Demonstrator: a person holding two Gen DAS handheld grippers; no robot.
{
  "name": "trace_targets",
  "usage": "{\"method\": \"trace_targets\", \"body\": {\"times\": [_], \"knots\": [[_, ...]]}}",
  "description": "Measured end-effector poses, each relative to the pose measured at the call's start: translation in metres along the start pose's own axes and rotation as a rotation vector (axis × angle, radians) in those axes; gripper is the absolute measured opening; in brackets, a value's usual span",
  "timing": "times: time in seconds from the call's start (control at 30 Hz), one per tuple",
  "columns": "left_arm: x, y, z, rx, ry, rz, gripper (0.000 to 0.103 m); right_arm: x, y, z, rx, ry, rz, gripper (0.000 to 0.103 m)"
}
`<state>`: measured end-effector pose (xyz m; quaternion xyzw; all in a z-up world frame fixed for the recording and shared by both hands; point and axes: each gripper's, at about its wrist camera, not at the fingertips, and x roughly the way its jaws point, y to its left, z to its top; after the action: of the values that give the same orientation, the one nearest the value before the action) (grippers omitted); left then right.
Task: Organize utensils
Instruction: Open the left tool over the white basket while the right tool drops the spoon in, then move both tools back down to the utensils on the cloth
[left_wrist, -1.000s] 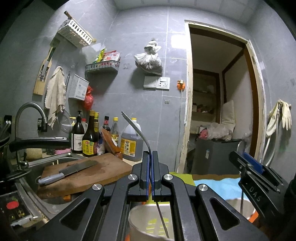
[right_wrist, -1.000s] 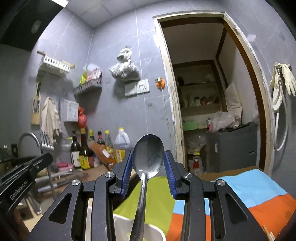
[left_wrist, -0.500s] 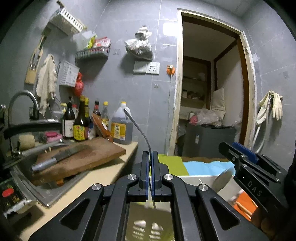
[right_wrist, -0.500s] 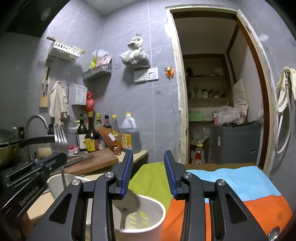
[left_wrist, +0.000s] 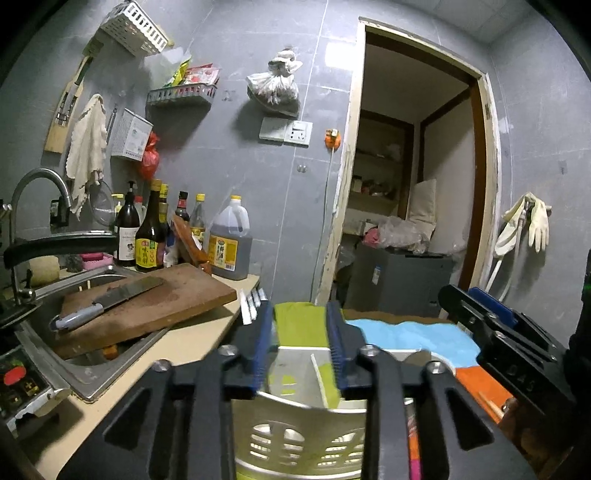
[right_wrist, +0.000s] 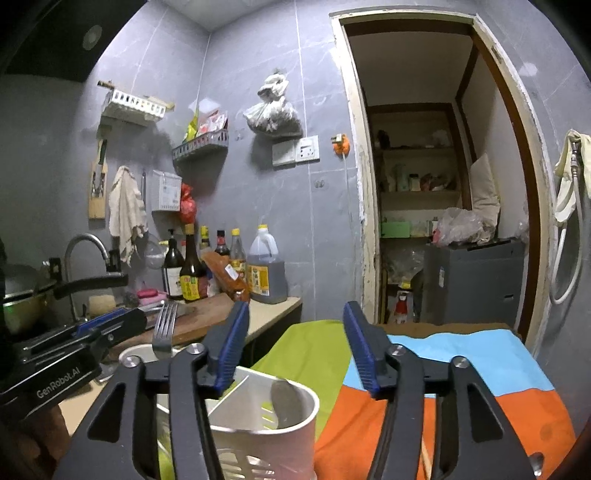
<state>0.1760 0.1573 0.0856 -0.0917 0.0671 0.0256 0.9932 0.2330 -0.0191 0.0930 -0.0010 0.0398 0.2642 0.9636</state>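
A white slotted utensil holder (right_wrist: 266, 428) stands on the striped cloth, also low in the left wrist view (left_wrist: 299, 439). A metal spoon (right_wrist: 286, 400) stands in its right compartment. A metal fork (right_wrist: 164, 328) stands upright in its left part; its tines show beside the left finger in the left wrist view (left_wrist: 251, 304). My left gripper (left_wrist: 300, 345) is open above the holder and empty; it shows at the left of the right wrist view (right_wrist: 92, 336). My right gripper (right_wrist: 295, 350) is open and empty above the holder's right side.
A green, blue and orange cloth (right_wrist: 461, 365) covers the table. A wooden cutting board (left_wrist: 155, 306) with a knife (left_wrist: 107, 301) lies over the sink (left_wrist: 92, 369). Bottles (left_wrist: 147, 236) and an oil jug (left_wrist: 229, 243) stand at the wall. A doorway (left_wrist: 413, 184) opens at the right.
My right gripper let the spoon drop into the holder. My left gripper lowered the fork into the holder and opened, letting it go.
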Motion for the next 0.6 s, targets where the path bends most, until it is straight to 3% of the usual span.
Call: {"method": "trace_targets", "body": {"times": [0.1, 0.17, 0.47, 0.6], "knots": [[-0.006, -0.009, 0.008, 0.007, -0.004, -0.001, 0.039, -0.013, -0.005, 0.009, -0.011, -0.019, -0.017, 0.062], [-0.012, -0.016, 0.013, 0.013, -0.01, -0.01, 0.046, -0.025, -0.011, 0.015, -0.007, -0.039, -0.023, 0.074], [-0.033, -0.056, 0.023, 0.041, -0.045, -0.088, 0.089, -0.08, -0.048, 0.033, -0.01, -0.095, -0.098, 0.103], [-0.039, -0.079, 0.021, 0.072, -0.036, -0.14, 0.095, -0.107, -0.066, 0.033, -0.035, -0.108, -0.145, 0.103]]}}
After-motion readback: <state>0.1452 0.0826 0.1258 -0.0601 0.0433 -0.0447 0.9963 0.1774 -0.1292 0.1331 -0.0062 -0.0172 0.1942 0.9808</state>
